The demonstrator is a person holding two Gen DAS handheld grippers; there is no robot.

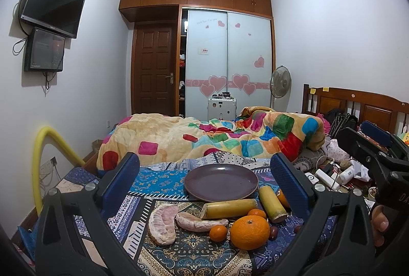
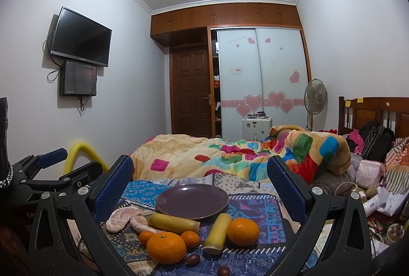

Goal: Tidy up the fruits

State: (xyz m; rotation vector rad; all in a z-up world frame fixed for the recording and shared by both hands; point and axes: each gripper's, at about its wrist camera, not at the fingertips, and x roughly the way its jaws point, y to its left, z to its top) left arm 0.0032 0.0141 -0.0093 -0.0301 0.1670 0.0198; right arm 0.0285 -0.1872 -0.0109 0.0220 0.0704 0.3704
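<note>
An empty purple plate (image 1: 221, 182) (image 2: 191, 200) sits on the patterned cloth on the bed. In front of it lie two yellow cane pieces (image 1: 230, 208) (image 2: 217, 232), two peeled pomelo segments (image 1: 162, 223) (image 2: 120, 219), a big orange (image 1: 250, 232) (image 2: 166, 248), a second orange (image 2: 242, 231), small tangerines (image 1: 218, 232) (image 2: 190, 239) and dark small fruits (image 2: 192, 259). My left gripper (image 1: 204, 158) hovers open before the fruits, holding nothing. My right gripper (image 2: 200, 161) is likewise open and empty, a little to the right of the left one.
A colourful blanket (image 1: 204, 138) is heaped behind the plate. Clutter of bottles, chargers and bags (image 1: 332, 174) lies to the right near the wooden headboard (image 1: 358, 102). A yellow foam tube (image 1: 41, 161) arches at the left wall. A wardrobe and a fan stand at the far end.
</note>
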